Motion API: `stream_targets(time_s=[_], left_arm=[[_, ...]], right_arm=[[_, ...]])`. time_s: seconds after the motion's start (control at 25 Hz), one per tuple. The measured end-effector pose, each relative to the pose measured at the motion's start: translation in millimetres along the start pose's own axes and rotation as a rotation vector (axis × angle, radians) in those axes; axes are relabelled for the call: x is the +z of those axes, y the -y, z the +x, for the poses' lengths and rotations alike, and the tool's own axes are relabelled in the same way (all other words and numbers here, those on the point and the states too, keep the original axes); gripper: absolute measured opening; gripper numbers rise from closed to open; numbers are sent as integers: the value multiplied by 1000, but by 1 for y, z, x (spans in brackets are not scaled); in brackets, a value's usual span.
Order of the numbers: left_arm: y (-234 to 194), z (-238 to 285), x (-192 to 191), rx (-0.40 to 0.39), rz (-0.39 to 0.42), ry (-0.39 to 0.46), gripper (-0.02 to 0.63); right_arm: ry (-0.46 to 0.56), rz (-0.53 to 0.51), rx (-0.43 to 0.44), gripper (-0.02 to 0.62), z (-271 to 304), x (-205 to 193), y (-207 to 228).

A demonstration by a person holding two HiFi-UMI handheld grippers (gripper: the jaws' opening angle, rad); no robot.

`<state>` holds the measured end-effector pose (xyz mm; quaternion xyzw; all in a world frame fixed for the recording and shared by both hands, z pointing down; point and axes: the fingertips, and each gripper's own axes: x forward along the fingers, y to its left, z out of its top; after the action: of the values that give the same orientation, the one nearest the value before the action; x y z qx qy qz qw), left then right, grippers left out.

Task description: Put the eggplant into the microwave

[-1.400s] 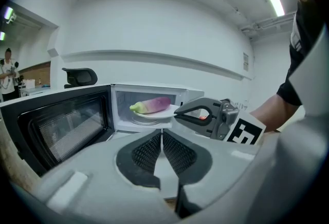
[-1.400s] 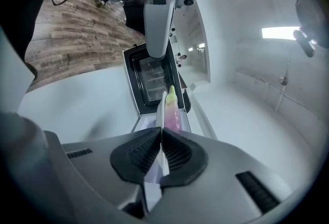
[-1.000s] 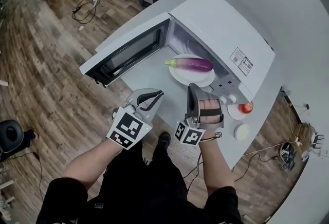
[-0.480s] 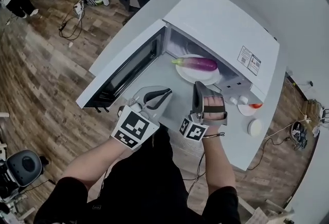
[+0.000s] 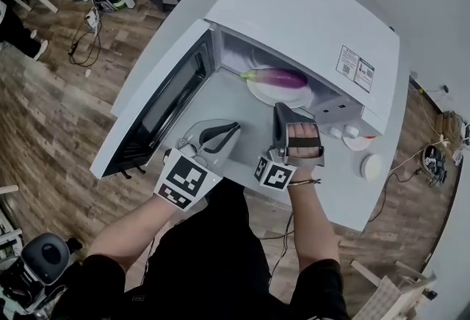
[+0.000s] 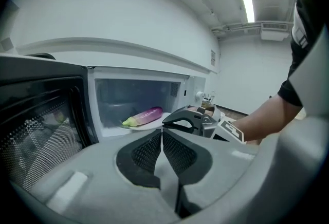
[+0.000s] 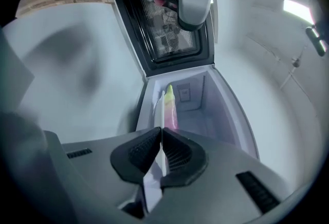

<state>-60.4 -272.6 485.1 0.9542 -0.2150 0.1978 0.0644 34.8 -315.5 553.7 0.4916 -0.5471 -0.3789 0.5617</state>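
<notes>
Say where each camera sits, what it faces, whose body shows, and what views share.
Head view: on the head, steeply down at microwave; forearms, left gripper, right gripper show.
Left gripper view: along its shut jaws into the microwave; right forearm shows.
Right gripper view: along jaws shut on the plate; no arm.
Shared: eggplant, in all three.

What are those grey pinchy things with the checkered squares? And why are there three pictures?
A person holds a pinching tool, called a gripper, in each hand. One camera sits on the person's head and looks down. One more rides on each gripper and looks along its jaws. The left gripper is shut and holds nothing. The right gripper pinches the rim of a white plate with a purple eggplant on it. The plate sits at the opening of the microwave, whose door is open. The microwave stands on a grey table.
</notes>
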Motion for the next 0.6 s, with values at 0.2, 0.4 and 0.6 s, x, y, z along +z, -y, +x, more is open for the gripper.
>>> stream_targets(time_s=[0.2, 0.4, 0.6], left_arm=[[-4, 14, -3, -13, -5, -4, 21], [-10, 21, -5, -8, -16, -15, 21], [-14, 26, -1, -12, -16, -22, 21]], right_arm=[[-24, 28, 11, 25, 10, -6, -4], [-38, 59, 62, 25, 25, -8, -6], [-18, 80, 128, 25, 37, -1, -7]])
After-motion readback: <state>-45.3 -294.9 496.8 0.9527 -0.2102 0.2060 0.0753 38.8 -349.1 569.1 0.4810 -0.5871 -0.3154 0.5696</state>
